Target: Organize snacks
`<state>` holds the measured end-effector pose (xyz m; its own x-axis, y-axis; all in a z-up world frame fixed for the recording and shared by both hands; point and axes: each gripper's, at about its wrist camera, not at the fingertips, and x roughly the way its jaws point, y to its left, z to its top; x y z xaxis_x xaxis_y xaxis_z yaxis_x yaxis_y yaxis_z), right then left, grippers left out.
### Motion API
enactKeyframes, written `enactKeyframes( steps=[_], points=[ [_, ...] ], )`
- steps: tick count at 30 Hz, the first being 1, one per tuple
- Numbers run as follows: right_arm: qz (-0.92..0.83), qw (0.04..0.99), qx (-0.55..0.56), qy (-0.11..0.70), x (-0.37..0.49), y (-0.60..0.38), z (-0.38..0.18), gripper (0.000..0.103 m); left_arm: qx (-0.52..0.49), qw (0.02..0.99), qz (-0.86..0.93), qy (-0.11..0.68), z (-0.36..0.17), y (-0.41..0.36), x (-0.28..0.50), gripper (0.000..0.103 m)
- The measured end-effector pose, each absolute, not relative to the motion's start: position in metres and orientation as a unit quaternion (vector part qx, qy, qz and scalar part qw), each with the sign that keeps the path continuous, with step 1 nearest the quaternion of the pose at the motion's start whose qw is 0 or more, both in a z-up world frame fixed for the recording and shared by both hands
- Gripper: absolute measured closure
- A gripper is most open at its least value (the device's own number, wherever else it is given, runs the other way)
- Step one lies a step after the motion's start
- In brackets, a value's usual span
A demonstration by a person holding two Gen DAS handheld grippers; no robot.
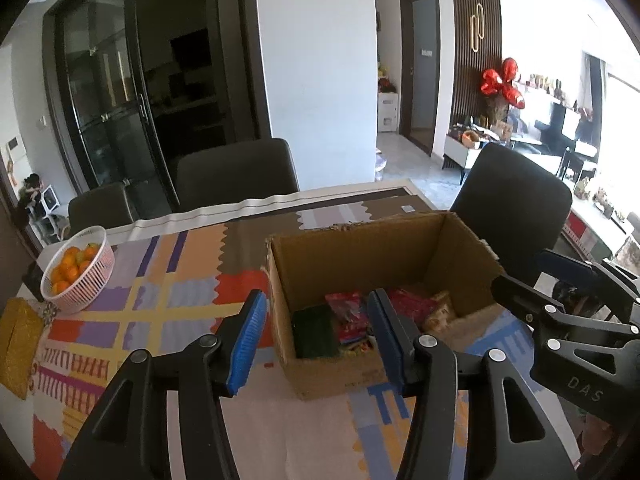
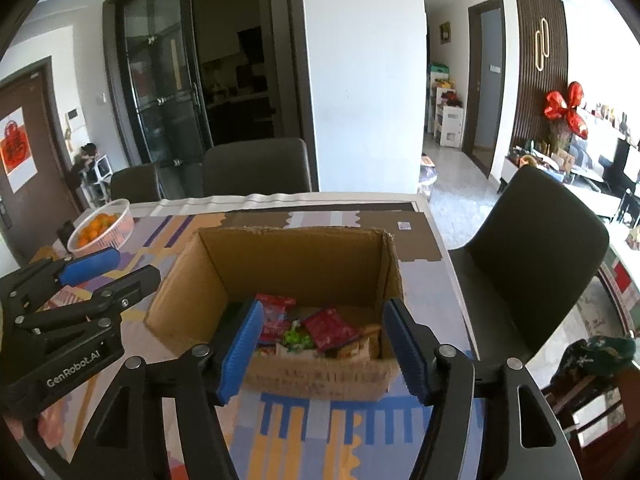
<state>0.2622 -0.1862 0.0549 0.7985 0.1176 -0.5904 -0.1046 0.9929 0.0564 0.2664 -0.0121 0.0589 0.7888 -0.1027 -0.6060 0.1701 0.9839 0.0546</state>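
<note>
An open cardboard box (image 1: 360,256) (image 2: 296,260) stands on the colourful tablecloth. Inside lie several snack packets: a dark green packet (image 1: 314,332), red packets (image 1: 348,316) (image 2: 330,328) and a green-wrapped sweet (image 2: 298,338). My left gripper (image 1: 318,340) is open just in front of the box's near left corner, with nothing pressed between its blue pads. My right gripper (image 2: 324,350) is open before the box's near wall, also gripping nothing. Each gripper shows in the other's view: the right gripper (image 1: 536,276) beside the box's right wall, the left gripper (image 2: 116,272) by its left wall.
A white basket of oranges (image 1: 80,268) (image 2: 102,228) sits at the table's far left, with a yellow textured item (image 1: 16,344) nearer. Dark chairs (image 1: 236,176) stand behind the table, and another chair (image 2: 536,256) at its right edge.
</note>
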Motion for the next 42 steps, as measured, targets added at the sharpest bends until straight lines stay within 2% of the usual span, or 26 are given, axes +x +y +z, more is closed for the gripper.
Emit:
enactKeyframes(
  steps=[12, 17, 22, 29, 42],
  points=[
    [0.061, 0.962, -0.008, 0.267, 0.192, -0.186, 0.063, 0.026, 0.051, 0.961, -0.061, 0.266, 0.065, -0.009, 0.188, 0.037],
    [0.06, 0.965, -0.005, 0.255, 0.164, -0.188, 0.062, 0.02, 0.049, 0.964, -0.054, 0.255, 0.063, -0.008, 0.165, 0.023],
    [0.054, 0.967, 0.002, 0.249, 0.141, -0.192, 0.06, 0.017, 0.051, 0.967, -0.042, 0.246, 0.062, -0.008, 0.143, 0.014],
    [0.041, 0.968, 0.009, 0.247, 0.11, -0.198, 0.049, 0.015, 0.049, 0.969, -0.034, 0.24, 0.052, -0.005, 0.116, 0.007],
    [0.045, 0.971, -0.011, 0.233, 0.073, -0.191, 0.046, 0.011, 0.034, 0.972, -0.024, 0.231, 0.05, 0.001, 0.08, 0.001]
  ],
)
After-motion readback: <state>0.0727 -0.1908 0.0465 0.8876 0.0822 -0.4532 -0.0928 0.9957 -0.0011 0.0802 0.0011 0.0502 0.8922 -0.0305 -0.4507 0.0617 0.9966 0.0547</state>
